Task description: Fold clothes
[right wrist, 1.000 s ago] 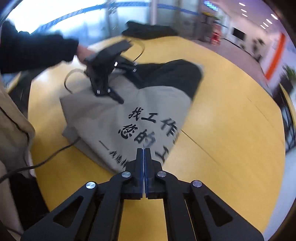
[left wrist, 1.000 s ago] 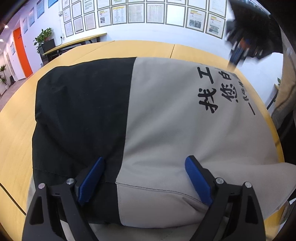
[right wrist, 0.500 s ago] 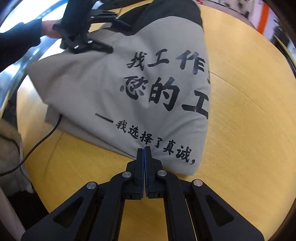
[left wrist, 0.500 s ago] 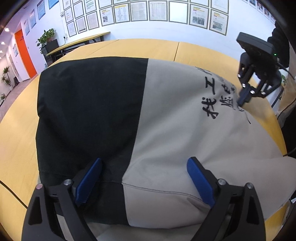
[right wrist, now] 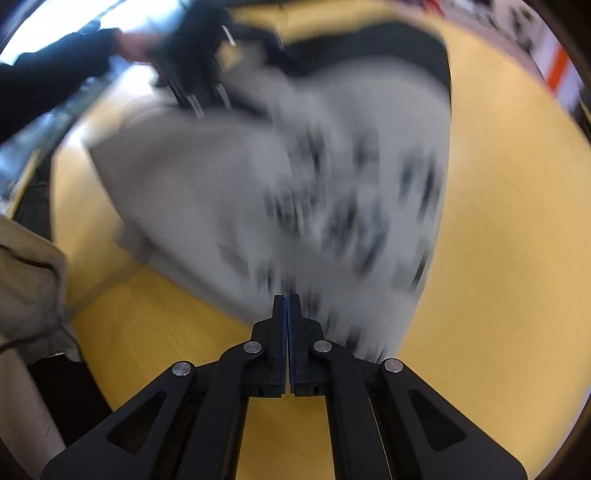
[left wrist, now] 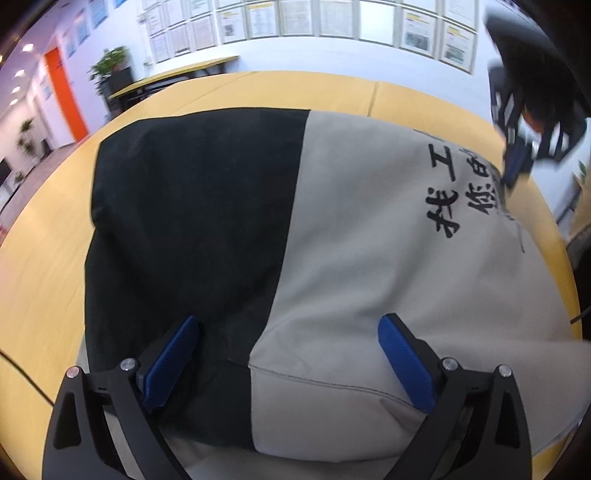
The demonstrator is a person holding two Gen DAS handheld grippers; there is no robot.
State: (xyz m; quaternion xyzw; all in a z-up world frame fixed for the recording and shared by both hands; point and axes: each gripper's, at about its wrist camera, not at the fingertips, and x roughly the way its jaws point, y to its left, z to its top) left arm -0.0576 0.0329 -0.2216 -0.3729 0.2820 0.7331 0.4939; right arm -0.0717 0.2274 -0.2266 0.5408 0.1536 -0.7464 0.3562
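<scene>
A folded grey and black garment [left wrist: 332, 240] with black printed characters lies on the yellow table [left wrist: 44, 258]. My left gripper [left wrist: 288, 354] is open, its blue pads [left wrist: 170, 358] resting on the near edge of the garment, one on the black part and one on the grey. My right gripper [right wrist: 287, 306] is shut with nothing between its pads, at the garment's printed edge [right wrist: 295, 206]; that view is motion-blurred. The right gripper also shows blurred at the far right of the left wrist view [left wrist: 517, 166]. The left gripper and the hand holding it show at the top left of the right wrist view [right wrist: 195, 74].
The round yellow table [right wrist: 498, 258] extends to the right of the garment. A beige cloth [right wrist: 26, 288] hangs at the table's left edge. A black cable [left wrist: 26, 376] runs over the table. Framed papers [left wrist: 295, 22] line the far wall.
My right gripper has moved forward over the garment's printed edge and is moving fast, blurring its view. The left gripper has stayed open on the near edge.
</scene>
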